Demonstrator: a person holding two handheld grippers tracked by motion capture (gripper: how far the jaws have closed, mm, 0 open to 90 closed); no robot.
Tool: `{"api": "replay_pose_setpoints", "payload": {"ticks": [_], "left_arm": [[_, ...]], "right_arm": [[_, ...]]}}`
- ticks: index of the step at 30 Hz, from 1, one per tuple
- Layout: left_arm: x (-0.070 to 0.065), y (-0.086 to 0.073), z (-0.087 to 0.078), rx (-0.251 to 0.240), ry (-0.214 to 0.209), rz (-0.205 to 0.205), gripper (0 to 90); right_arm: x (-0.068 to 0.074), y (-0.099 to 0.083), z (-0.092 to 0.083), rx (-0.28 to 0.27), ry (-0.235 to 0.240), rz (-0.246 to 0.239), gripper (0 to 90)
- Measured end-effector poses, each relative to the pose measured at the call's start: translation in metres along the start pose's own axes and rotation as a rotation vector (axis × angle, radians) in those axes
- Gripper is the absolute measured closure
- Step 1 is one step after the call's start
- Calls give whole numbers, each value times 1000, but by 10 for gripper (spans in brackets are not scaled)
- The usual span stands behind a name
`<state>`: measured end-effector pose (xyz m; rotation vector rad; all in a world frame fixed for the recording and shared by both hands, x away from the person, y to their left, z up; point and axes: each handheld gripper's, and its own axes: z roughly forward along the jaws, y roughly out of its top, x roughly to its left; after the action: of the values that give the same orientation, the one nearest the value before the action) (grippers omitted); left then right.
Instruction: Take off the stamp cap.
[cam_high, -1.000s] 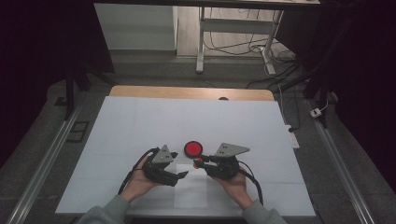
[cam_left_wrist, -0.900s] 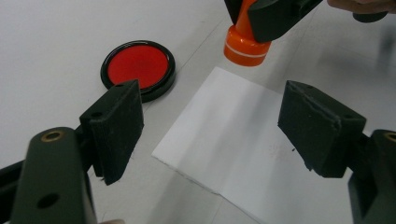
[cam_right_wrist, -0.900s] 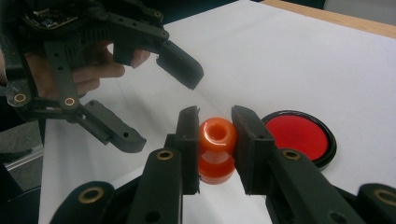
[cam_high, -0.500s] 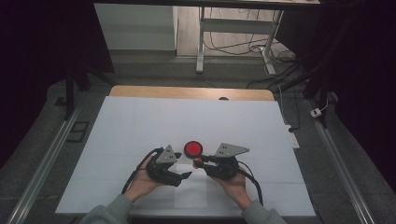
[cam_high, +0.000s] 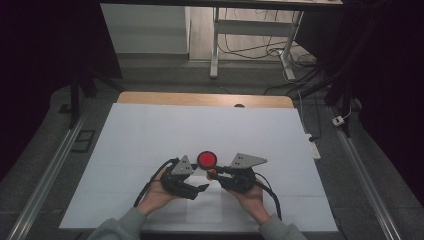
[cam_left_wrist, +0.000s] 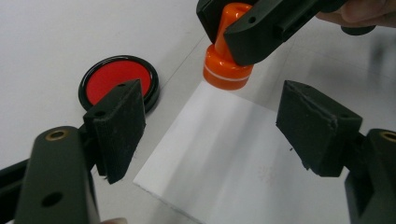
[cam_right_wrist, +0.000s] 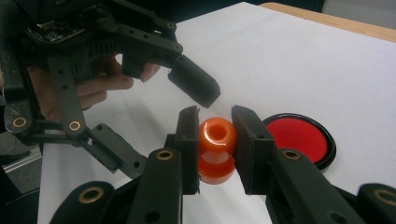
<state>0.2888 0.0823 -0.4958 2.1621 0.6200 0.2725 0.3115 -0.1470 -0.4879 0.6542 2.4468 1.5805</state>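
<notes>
At the near edge of the white tabletop (cam_high: 150, 130), the right claw (cam_right_wrist: 215, 140) was pinching an orange stamp (cam_right_wrist: 216, 149) by its handle, one black pad on each side of the knob, with the wider base of the stamp below the pads. In the left gripper view the orange stamp (cam_left_wrist: 227, 56) stood upright at the far corner of a sheet of white paper (cam_left_wrist: 233, 158), its base down at the sheet; whether it actually touched the sheet could not be told from that angle. The right claw (cam_left_wrist: 243, 23) came down onto it from above in that view. The left claw (cam_left_wrist: 210, 126) was spread wide over the same sheet, and its jaws had just been closing slightly with nothing between them but bare paper. A round red ink pad (cam_high: 206, 159) in a black rim lay flat on the tabletop just beyond the two claws, near the stamp but apart from it; it showed just behind the left claw's left-hand pad in the left gripper view and at the right of the stamp in the right gripper view. From the high view, the left claw (cam_high: 202, 187) pointed inward toward the right claw (cam_high: 212, 173), their tips close together but not touching, and both of the person's hands rested low over the paper sheet at the near edge.
</notes>
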Motion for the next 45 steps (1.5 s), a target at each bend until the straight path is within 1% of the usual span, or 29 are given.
{"api": "replay_pose_setpoints", "payload": {"ticks": [3, 7, 9, 15, 24, 33, 37, 45], "left_arm": [[-1, 1, 2, -3, -2, -1, 244], [-2, 3, 5, 0, -8, 10, 252], [-3, 3, 6, -3, -9, 9, 254], [-4, 4, 12, -4, 3, 10, 279], [-5, 6, 16, -6, 5, 18, 329], [-6, 6, 20, -7, 10, 24, 404], [-6, 6, 22, -4, 7, 28, 423], [-7, 7, 24, 1, 7, 42, 492]], "right_arm": [[0, 0, 0, -1, 0, 1, 719], [1, 0, 0, -1, 0, -1, 719], [1, 0, 0, -1, 1, -1, 719], [1, 0, 0, -2, 1, -2, 719], [1, 0, 0, -8, 2, -1, 719], [1, 0, 0, -15, 4, 0, 720], [1, 0, -1, -18, 4, 0, 719], [0, 0, -1, -20, 4, -2, 719]]}}
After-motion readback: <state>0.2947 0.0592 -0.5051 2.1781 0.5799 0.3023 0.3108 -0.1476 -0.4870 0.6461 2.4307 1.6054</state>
